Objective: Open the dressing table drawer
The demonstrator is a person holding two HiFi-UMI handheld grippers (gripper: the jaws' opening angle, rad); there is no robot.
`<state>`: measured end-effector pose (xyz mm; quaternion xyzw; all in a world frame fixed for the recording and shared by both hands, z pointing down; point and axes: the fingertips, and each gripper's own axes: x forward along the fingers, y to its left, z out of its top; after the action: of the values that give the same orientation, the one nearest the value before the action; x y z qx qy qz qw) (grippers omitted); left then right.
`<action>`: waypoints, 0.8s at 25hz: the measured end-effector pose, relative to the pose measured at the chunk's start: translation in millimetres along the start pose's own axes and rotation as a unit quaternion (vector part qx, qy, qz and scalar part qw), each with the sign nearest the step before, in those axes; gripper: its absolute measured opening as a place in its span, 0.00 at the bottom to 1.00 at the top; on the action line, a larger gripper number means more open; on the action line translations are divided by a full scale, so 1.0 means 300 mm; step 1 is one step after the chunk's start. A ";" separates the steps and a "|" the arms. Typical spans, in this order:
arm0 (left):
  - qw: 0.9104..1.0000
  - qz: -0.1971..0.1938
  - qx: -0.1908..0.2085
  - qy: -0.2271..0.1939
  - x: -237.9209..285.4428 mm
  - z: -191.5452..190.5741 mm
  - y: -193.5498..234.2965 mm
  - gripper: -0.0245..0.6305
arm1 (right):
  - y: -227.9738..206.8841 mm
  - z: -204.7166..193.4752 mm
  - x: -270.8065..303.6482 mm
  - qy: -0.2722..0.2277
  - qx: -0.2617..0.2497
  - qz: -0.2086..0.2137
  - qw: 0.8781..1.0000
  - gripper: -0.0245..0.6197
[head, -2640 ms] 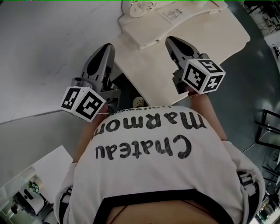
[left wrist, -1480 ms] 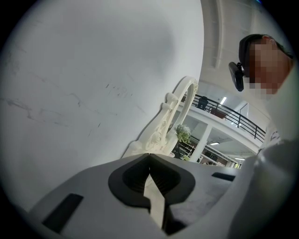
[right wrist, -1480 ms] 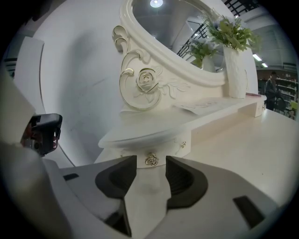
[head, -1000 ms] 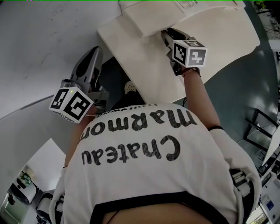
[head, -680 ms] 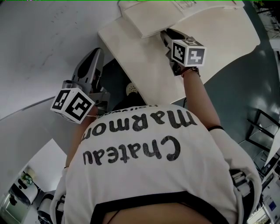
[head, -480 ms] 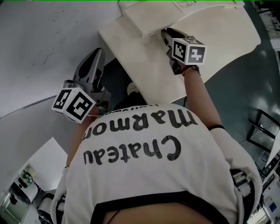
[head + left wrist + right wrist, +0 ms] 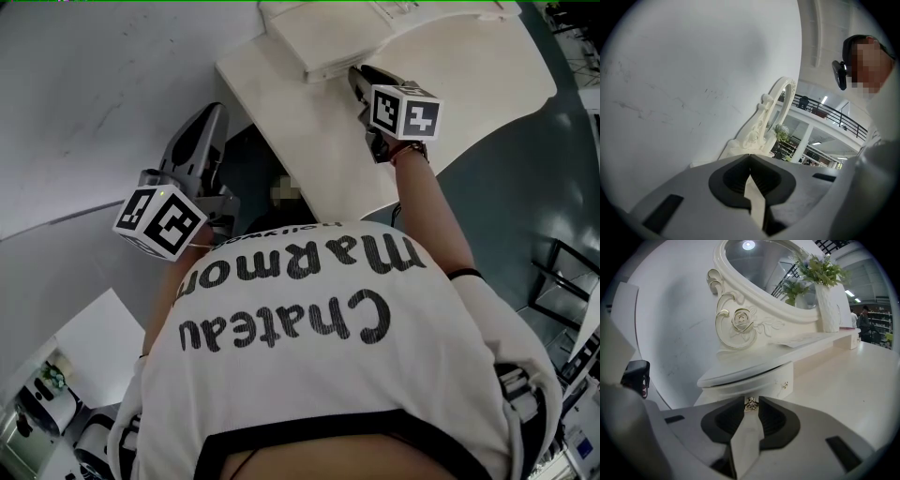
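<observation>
Right claw (image 7: 751, 401) pinches the small gold knob (image 7: 751, 405) of the drawer (image 7: 761, 383), apparently still shut, under the mirror (image 7: 764, 261) at the bench's (image 7: 843, 376) far side, set for a straight pull. Left claw (image 7: 750, 158), pressed together and empty, idles beside the wall (image 7: 693, 70).

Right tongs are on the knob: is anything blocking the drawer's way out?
Nothing visible. The right tongs grip the drawer knob, and the tabletop in front of the drawer shows no object in its path.
</observation>
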<state>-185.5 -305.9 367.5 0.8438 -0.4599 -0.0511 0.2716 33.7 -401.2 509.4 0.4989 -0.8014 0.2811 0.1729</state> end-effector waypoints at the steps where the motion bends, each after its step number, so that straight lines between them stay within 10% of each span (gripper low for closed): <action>1: 1.000 -0.001 0.000 -0.001 -0.005 0.000 -0.005 0.07 | 0.000 -0.005 -0.007 0.001 0.000 -0.001 1.000 0.20; 20: 1.000 -0.030 -0.002 -0.002 -0.001 0.008 -0.021 0.07 | 0.003 -0.053 -0.061 0.005 0.010 -0.023 1.000 0.20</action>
<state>-181.6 -303.8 362.3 0.8566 -0.4346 -0.0626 0.2709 41.0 -378.0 511.3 0.5173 -0.7861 0.2875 0.1787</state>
